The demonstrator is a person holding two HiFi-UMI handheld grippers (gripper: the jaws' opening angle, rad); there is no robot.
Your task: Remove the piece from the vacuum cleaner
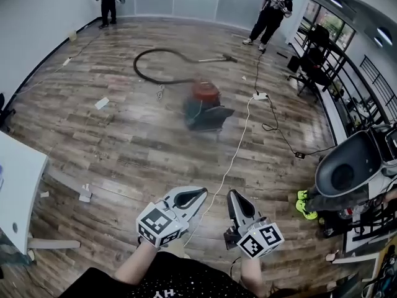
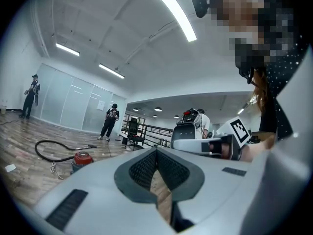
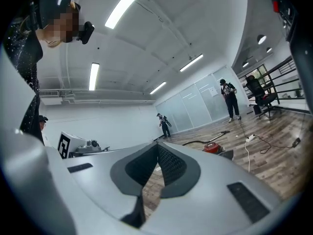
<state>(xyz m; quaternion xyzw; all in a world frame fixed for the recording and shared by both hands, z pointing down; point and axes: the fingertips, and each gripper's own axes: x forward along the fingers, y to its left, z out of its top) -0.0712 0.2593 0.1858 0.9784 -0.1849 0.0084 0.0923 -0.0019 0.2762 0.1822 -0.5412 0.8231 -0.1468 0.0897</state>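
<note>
The vacuum cleaner (image 1: 203, 103), a red drum on a dark base, stands on the wooden floor well ahead of me. Its black hose (image 1: 155, 67) loops to the left, and its wand (image 1: 217, 59) lies beyond it. The vacuum cleaner (image 2: 82, 159) is small and far off in the left gripper view, as is the vacuum cleaner (image 3: 212, 147) in the right gripper view. My left gripper (image 1: 201, 193) and right gripper (image 1: 234, 194) are held side by side near my body, both shut and empty. The left gripper (image 2: 157, 151) and right gripper (image 3: 158, 146) show their jaws meeting at the tip.
A white cable (image 1: 232, 160) runs from a power strip (image 1: 260, 95) towards me. Two people (image 1: 271, 14) (image 1: 110, 2) stand at the far wall. A dark chair (image 1: 347, 169) and racks stand at the right, a white table (image 1: 18, 179) at the left. Scraps (image 1: 101, 103) lie on the floor.
</note>
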